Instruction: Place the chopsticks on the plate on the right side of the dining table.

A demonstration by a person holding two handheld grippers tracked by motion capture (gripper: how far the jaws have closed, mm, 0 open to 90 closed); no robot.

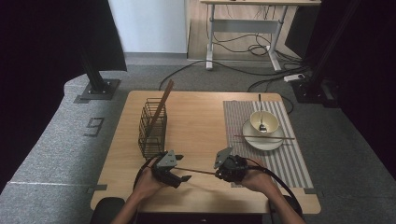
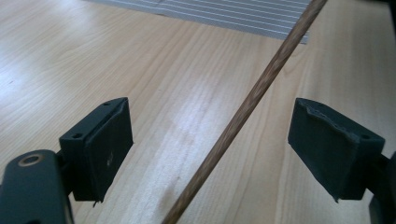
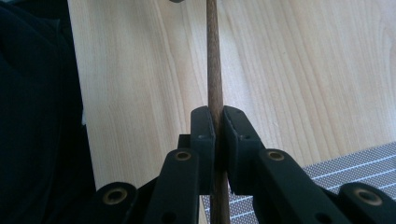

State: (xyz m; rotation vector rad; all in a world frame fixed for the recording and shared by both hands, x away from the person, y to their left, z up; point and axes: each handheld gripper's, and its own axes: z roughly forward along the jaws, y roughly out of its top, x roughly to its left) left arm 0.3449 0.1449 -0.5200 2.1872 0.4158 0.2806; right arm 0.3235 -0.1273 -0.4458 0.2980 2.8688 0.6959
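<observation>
Clamping a thin brown wooden chopstick (image 3: 215, 70) near its end, the right hand-held gripper (image 1: 223, 169) holds it low above the light wooden desk (image 1: 201, 126), pointing toward nine o'clock between the left hand-held gripper's (image 1: 182, 175) wide-open jaws. Light, stiff and smooth, it probably pivots easily; a mid-shaft grip looks safest.

Both forearms enter from bottom edge, hands low over near bench (image 1: 201, 193) edge. Left hand-held gripper (image 1: 183, 178) points right, jaws spread wide, nothing pinched between pads. Right hand-held gripper (image 1: 217, 173) points left toward it, jaws clamped tight on thin wooden stick (image 3: 215, 70). Grippers near, apart.
</observation>
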